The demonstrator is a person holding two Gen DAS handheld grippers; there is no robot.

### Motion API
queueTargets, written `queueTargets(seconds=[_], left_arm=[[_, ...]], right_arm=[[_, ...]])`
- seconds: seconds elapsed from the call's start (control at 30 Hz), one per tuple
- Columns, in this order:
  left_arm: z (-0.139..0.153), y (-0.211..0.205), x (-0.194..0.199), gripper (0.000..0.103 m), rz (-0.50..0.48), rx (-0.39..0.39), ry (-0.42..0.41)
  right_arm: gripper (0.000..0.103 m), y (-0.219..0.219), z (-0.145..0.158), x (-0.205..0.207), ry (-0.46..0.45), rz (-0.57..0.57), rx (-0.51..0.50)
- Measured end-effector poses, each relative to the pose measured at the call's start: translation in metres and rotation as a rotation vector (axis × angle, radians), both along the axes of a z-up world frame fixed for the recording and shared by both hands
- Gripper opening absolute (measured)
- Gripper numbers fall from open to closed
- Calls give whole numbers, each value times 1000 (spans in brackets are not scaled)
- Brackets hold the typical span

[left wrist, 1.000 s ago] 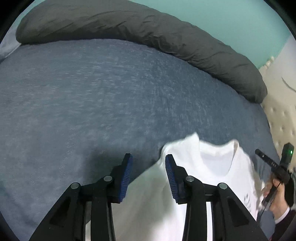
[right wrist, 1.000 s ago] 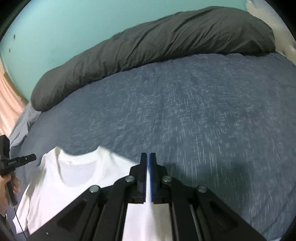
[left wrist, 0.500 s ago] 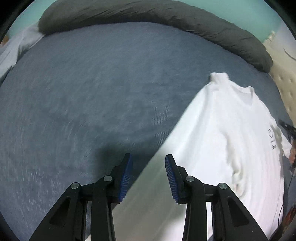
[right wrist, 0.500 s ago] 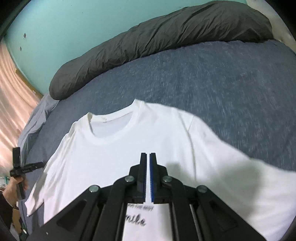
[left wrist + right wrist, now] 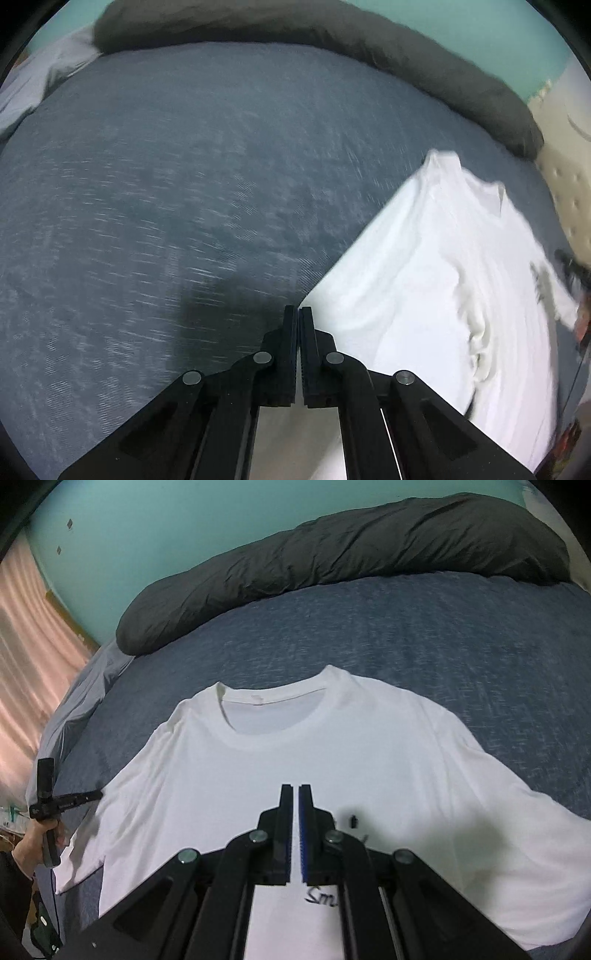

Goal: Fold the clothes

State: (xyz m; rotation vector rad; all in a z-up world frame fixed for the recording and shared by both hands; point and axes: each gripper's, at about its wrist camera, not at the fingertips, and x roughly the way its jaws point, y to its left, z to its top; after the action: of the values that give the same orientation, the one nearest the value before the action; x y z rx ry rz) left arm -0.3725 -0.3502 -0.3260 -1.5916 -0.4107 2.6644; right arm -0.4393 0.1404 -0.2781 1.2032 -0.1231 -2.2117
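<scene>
1. White T-shirt lies spread flat, front up, on the blue-grey bed cover. Collar points toward the dark grey duvet roll at the far edge; both sleeves are spread out to the sides.
2. Right gripper: jaws narrowed to a thin slit, blue pad face visible in the gap, no cloth seen between the tips. It hangs over the shirt's chest, below the collar. Black script print shows just past its right finger, partly hidden by the linkage.
3. Left gripper: jaws have just been closing and now sit together. Tips are right at the shirt's near-left corner; the white edge starts just beside the right fingertip. Frame is blurred, so whether any cloth is pinched, I cannot tell.
4. In the left view the shirt runs from the fingertips up and to the right, with bare bed cover to the left of the fingers.
5. Right view, far left: a hand holds the left gripper's handle at the shirt's left sleeve edge.
6. Pink curtain and teal wall sit behind the bed.
</scene>
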Motion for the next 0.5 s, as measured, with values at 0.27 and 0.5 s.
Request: queueTargets(seconds=[0.27, 0.5], left_arm=[[-10, -16, -10, 1, 50, -38, -71], [11, -31, 13, 7, 81, 16, -42]], right_arm=[[2, -18, -3, 7, -13, 24, -15], [2, -9, 2, 28, -10, 35, -29]])
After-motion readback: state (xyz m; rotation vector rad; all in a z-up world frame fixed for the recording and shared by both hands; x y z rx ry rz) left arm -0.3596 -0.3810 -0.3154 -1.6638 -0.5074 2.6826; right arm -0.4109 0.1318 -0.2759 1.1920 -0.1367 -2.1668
